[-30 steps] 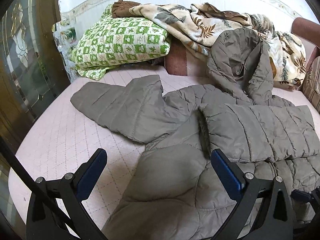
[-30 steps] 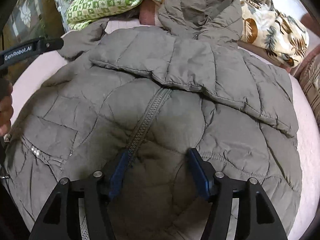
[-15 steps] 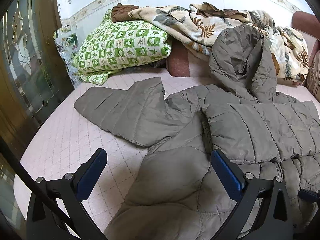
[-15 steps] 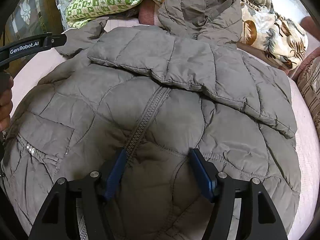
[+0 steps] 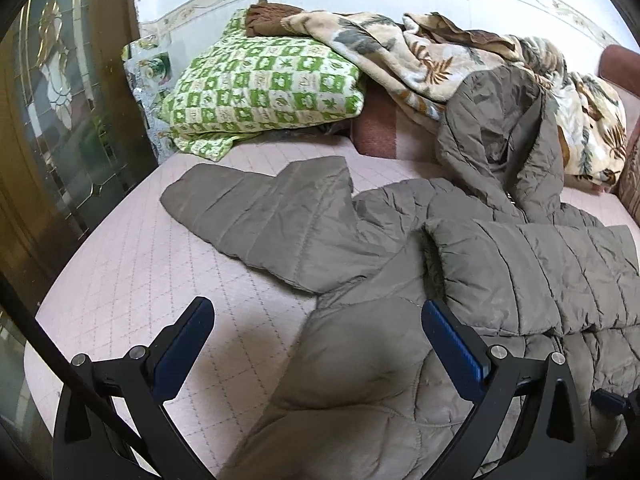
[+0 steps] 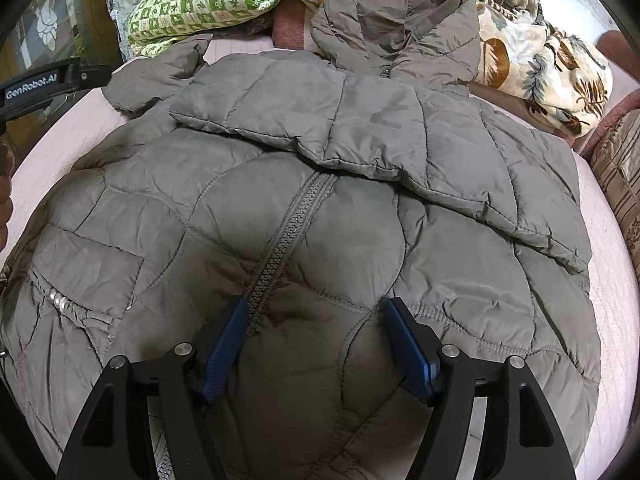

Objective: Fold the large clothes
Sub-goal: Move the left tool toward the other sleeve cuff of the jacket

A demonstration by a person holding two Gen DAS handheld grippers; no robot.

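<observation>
A grey-brown quilted hooded jacket (image 6: 360,248) lies front up on a pink bed, zip closed. One sleeve (image 6: 320,128) is folded across the chest. The other sleeve (image 5: 264,216) lies spread out to the left on the mattress. The hood (image 5: 504,136) rests against the bedding at the back. My left gripper (image 5: 316,324) is open and empty, hovering over the jacket's left side edge. My right gripper (image 6: 316,320) is open, low over the jacket's lower front beside the zip (image 6: 288,232); I cannot tell if it touches the fabric.
A green checked pillow (image 5: 264,88) and a leaf-print blanket (image 5: 420,56) are piled at the bed's head. A glass-panelled wooden door (image 5: 52,120) stands at the left. A striped cushion (image 6: 620,176) lies at the right. Pink mattress (image 5: 132,264) shows left of the jacket.
The left gripper has drawn back and risen a little, so the spread sleeve sits more central. The right gripper has shifted slightly back over the jacket front. The jacket has not moved.
</observation>
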